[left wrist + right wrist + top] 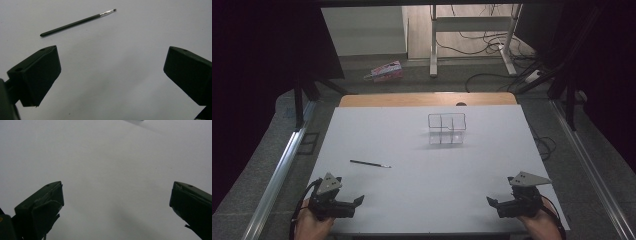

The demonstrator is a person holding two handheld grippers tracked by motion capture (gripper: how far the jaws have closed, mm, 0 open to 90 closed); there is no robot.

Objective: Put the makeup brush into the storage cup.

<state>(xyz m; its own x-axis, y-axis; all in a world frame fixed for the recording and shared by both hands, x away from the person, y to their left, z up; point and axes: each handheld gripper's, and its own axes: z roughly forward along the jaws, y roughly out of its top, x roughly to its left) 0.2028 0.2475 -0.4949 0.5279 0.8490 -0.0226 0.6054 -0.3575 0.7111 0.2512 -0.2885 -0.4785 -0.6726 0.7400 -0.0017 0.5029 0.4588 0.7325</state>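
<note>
We see a thin black brush [370, 163] lying flat on the white tabletop [422, 200], left of centre. Our left gripper [360, 200] sits lower left, jaws wide and empty; our right gripper [490, 201] lower right, likewise; a clear divided box [446, 128] stands above centre

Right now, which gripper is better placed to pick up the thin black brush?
Left. The left gripper is open, and the brush lies just ahead of it; the right gripper rests across the table.
</note>
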